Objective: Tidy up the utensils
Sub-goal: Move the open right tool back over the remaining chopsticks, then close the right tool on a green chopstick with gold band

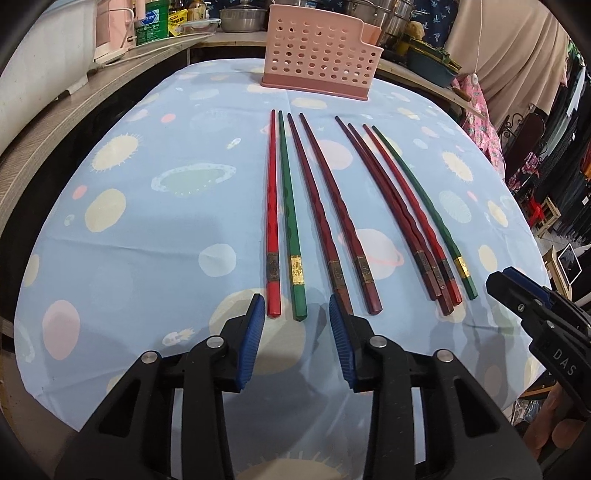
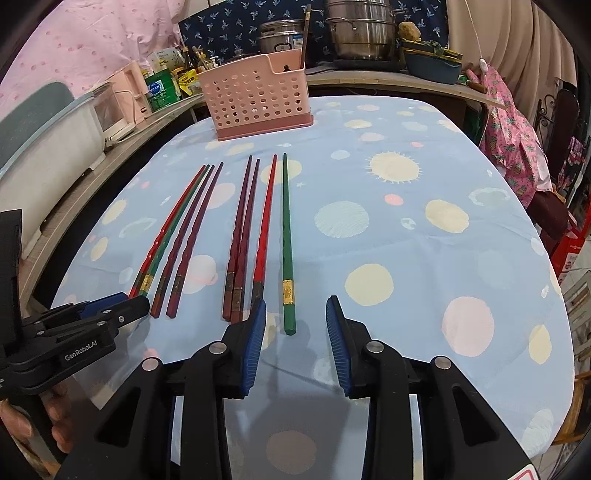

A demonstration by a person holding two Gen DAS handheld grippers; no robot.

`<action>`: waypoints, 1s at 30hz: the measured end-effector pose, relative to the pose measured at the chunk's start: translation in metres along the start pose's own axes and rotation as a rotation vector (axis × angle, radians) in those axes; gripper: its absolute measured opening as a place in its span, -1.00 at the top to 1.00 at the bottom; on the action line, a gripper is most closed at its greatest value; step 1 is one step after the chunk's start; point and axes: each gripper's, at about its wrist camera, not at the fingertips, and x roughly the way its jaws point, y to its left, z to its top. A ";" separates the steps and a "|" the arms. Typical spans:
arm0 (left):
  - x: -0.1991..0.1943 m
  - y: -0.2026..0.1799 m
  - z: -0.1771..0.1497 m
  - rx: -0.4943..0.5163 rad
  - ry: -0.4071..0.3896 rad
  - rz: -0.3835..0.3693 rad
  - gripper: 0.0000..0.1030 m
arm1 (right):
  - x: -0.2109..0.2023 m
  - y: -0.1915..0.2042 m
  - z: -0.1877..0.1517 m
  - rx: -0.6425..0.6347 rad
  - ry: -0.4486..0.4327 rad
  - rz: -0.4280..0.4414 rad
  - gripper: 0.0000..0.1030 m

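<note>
Several chopsticks lie side by side on the blue patterned tablecloth [image 1: 129,258], thick ends toward me: a red one [image 1: 272,218] and a green one [image 1: 290,218] at the left, dark red ones [image 1: 332,206] in the middle, and a green one [image 2: 287,240] at the far right. A pink perforated utensil holder [image 1: 319,55] stands at the table's far edge; it also shows in the right wrist view [image 2: 255,98]. My left gripper [image 1: 297,310] is open and empty, just short of the left group's ends. My right gripper [image 2: 295,314] is open and empty, around the near end of the rightmost green chopstick.
A counter with pots [image 2: 360,33], bottles and a pink appliance [image 2: 127,99] runs behind and to the left of the table. Clothes [image 2: 513,147] hang at the right. The table's right half [image 2: 443,221] holds only cloth.
</note>
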 end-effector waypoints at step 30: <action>0.000 0.013 0.006 -0.041 0.002 0.013 0.66 | 0.012 -0.004 0.004 0.025 0.019 0.015 0.61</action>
